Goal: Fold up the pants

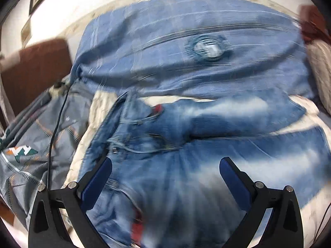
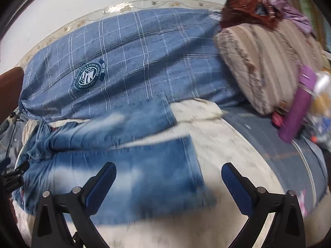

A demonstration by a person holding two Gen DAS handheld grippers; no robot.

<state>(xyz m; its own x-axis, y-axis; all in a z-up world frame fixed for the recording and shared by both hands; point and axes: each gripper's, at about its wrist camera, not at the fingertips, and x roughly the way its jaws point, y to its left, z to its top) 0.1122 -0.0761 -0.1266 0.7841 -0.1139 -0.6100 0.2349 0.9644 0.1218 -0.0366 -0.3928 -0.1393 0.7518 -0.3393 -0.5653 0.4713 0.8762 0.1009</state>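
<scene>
Faded blue jeans [image 1: 186, 157] lie spread on a cream bed cover, waistband to the left, two legs running right. My left gripper [image 1: 165, 165] is open and empty, hovering over the waist and hip area. In the right wrist view the jeans [image 2: 128, 165] show both legs side by side, their hems toward the right. My right gripper [image 2: 168, 171] is open and empty, above the near leg's hem end. The left wrist view is motion-blurred.
A blue plaid quilt with a round emblem [image 2: 124, 62] lies behind the jeans. A striped beige pillow [image 2: 264, 62] and purple items [image 2: 298, 111] sit at the right. A grey patterned sheet [image 1: 41, 144] and a black cable [image 1: 55, 128] lie left. The cream cover [image 2: 227, 148] extends right of the hems.
</scene>
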